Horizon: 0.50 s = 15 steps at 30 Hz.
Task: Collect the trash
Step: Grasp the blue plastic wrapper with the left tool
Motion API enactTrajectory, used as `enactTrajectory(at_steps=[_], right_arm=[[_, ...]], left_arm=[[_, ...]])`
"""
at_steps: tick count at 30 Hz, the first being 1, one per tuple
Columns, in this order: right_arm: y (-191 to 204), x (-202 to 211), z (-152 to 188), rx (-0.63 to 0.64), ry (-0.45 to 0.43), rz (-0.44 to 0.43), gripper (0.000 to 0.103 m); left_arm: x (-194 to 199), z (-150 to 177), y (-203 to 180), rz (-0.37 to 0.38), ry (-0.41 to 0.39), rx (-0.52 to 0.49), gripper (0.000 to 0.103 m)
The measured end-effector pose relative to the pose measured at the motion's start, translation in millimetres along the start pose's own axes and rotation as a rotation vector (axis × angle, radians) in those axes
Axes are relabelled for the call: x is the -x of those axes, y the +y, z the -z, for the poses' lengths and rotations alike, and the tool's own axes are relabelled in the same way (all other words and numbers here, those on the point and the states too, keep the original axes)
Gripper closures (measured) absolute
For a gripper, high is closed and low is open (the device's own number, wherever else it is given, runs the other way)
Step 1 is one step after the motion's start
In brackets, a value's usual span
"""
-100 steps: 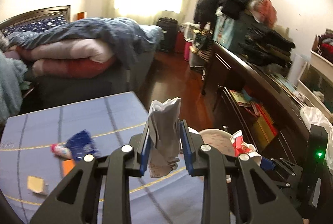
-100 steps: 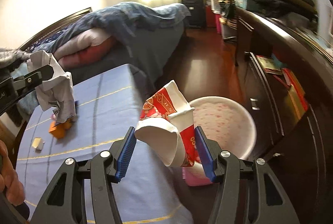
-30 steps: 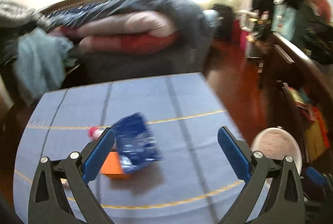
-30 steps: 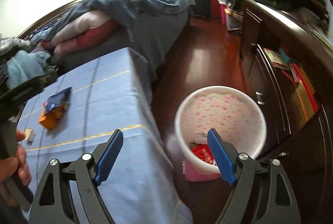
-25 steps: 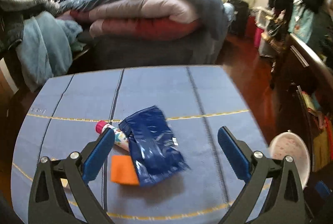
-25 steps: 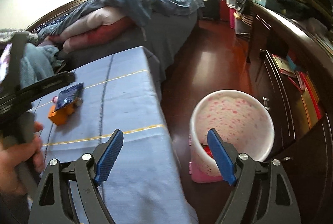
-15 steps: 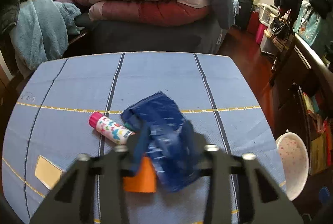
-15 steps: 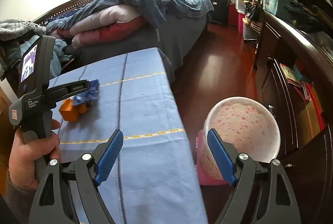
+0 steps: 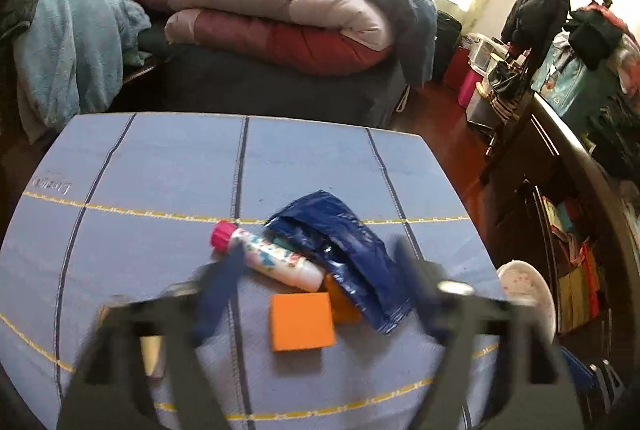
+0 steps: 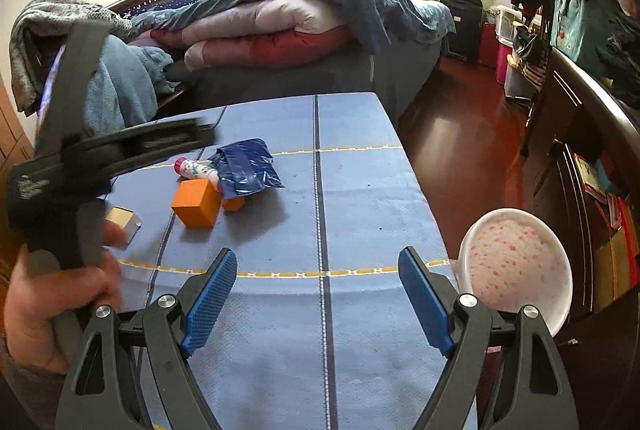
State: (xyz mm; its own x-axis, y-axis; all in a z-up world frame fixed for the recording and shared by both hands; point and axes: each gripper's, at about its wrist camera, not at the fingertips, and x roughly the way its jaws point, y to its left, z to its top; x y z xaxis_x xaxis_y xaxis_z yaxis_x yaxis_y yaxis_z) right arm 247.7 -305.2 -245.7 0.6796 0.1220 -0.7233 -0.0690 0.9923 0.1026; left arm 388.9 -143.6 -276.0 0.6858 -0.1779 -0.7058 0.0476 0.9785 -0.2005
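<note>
A crumpled blue wrapper [image 9: 344,250] [image 10: 246,168] lies mid-table on the blue cloth [image 9: 160,166] [image 10: 360,190], partly over a white tube with a pink cap [image 9: 272,258] [image 10: 196,170]. An orange box [image 9: 302,322] [image 10: 197,203] sits just in front of them. My left gripper [image 9: 316,286] is blurred, open and empty, with its fingers either side of the box and wrapper; it also shows at the left of the right wrist view [image 10: 132,142]. My right gripper [image 10: 316,298] is open and empty above the table's near part. The pink-speckled white bin [image 10: 516,270] [image 9: 528,294] stands on the floor at the right.
A small tan packet [image 10: 122,222] [image 9: 152,354] lies near the table's left side. A bed with piled quilts [image 9: 280,22] stands behind the table. A dark cabinet with clothes and books [image 10: 592,134] runs along the right, with bare wooden floor [image 10: 460,134] between.
Both grippers let go of their trash over the bin and opened. Both swung left over the table. My left gripper has closed in on the wrapper and orange box, still moving.
</note>
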Motion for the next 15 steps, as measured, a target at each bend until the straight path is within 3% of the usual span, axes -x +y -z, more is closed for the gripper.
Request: enactTrajectory(at_steps=[2,3,5,12,14,15], right_arm=[[-0.2,1.6,0.7,-0.002,-0.001,0.008,0.021],[-0.2,1.5,1.0,-0.003,0.000,0.012,0.021],[-3.6,3.1,1.6,-0.009,0.003,0.022,0.021],[-18.0,7.6,3.5,-0.036,0.001,0.040,0.021],[-20.4,7.5,2.9,-0.039,-0.001,0.041,0.020],[-20.9,7.9,3.1,-0.039,-0.001,0.041,0.020]], left_arm=[[-8.6,0.0,-12.6,-0.019,0.001,-0.022,0.017],[-14.1,-0.5,-17.7,-0.036,0.011,-0.029,0.009],[-31.5,-1.8,-30.4,-0.112,0.034,-0.050,0.008],[-72.1,0.9,-43.3,-0.257,0.125,-0.089,0.008],[-69.1,2.1,-43.9,-0.266,0.093,-0.100,0.018],[-65.4,1.5,-42.9,-0.256,0.078,-0.095,0.037]])
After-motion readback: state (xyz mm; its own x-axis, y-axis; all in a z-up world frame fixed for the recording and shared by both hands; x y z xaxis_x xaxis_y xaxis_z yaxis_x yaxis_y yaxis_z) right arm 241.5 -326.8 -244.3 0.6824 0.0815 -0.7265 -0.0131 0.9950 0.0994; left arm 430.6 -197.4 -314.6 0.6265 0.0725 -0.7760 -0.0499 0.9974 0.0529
